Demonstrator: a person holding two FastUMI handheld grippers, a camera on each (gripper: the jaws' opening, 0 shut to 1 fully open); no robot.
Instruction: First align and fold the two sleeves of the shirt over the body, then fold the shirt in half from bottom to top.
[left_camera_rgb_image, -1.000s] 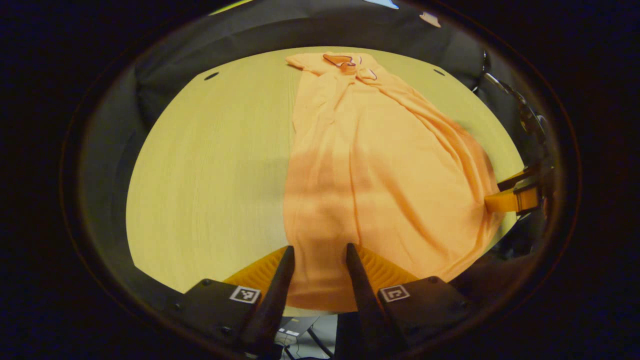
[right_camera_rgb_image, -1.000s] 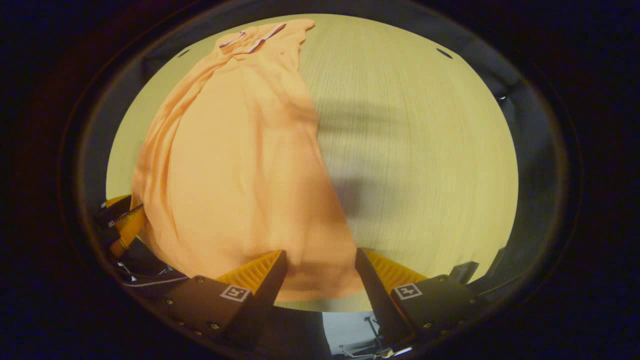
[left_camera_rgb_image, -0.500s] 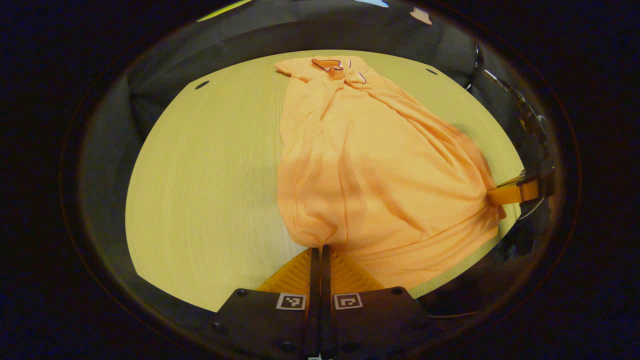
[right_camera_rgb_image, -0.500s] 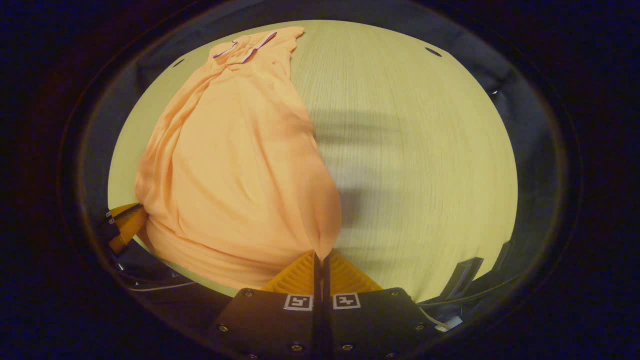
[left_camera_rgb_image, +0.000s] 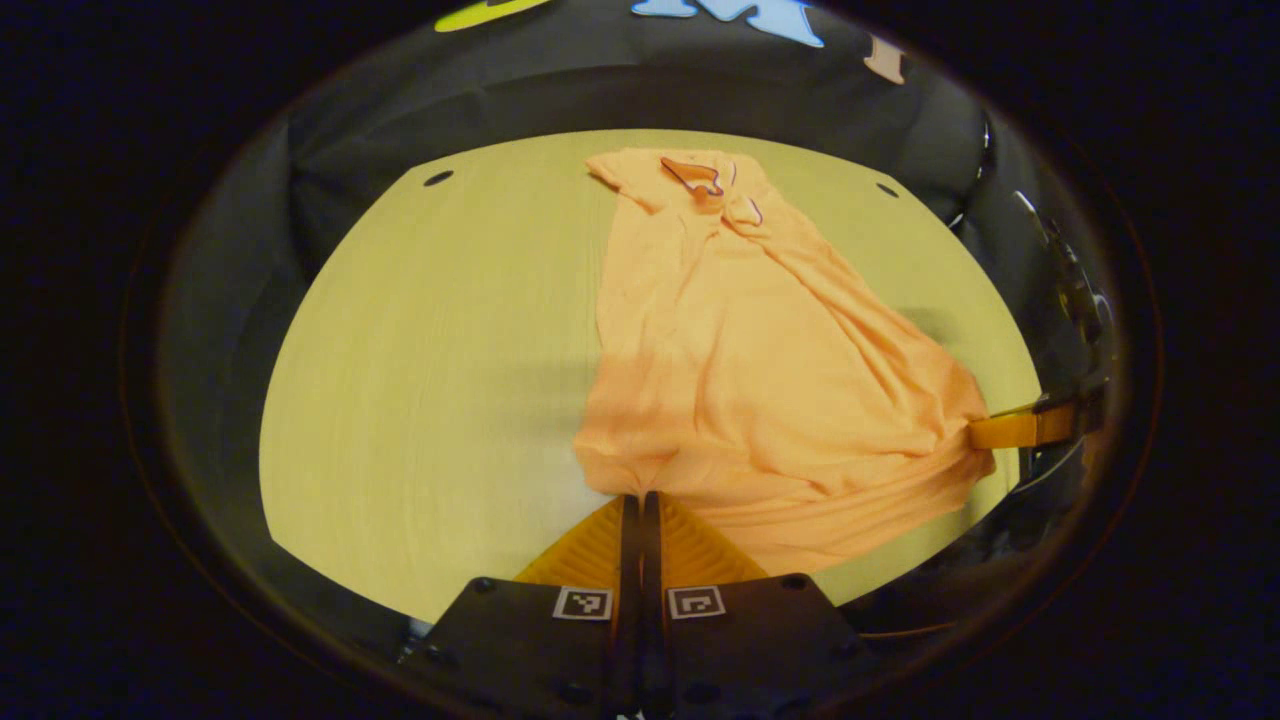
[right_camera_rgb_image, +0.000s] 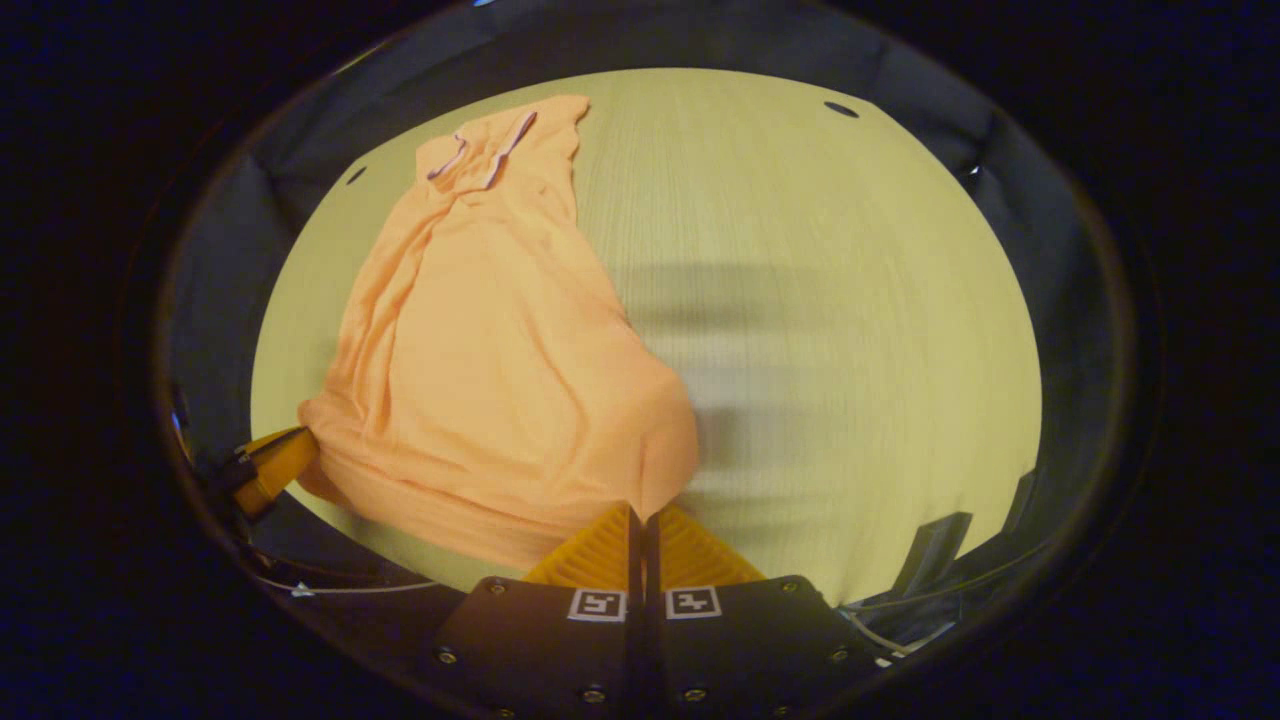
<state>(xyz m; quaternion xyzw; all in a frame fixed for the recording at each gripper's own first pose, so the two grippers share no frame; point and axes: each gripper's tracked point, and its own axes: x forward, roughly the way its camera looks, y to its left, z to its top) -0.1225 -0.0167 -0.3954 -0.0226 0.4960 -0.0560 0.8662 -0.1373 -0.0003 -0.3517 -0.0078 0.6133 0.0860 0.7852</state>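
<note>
The pale wooden table (left_camera_rgb_image: 420, 380) carries little besides the garment: small dark oval holes sit near its far corners, one hole (left_camera_rgb_image: 437, 178) at about 11 o'clock in the left gripper view and another far hole (right_camera_rgb_image: 838, 109) at about 1 o'clock in the right gripper view. Dark cloth walls (left_camera_rgb_image: 560, 90) close in behind the table. A black bracket-like piece (right_camera_rgb_image: 930, 545) and thin cables (right_camera_rgb_image: 330, 588) lie at the near edge in the right gripper view. Nothing lies on top of the garment or across it.

The orange polo shirt (left_camera_rgb_image: 760, 360) stretches lengthwise from the far edge of the table toward the near edge, collar (left_camera_rgb_image: 700, 178) at 12 o'clock, hem nearest the grippers. The collar has a dark trimmed edge. The sleeves look folded in over the body, leaving a narrow top and a wider, rumpled lower half with diagonal creases. The hem is bunched and raised at both near corners.

The left gripper (left_camera_rgb_image: 641, 500) has its fingers pressed together, pinching the hem corner at 6 o'clock. The right gripper (right_camera_rgb_image: 640, 512) likewise pinches the other hem corner between closed fingers; in the left gripper view it appears at 3 o'clock, touching the cloth.
</note>
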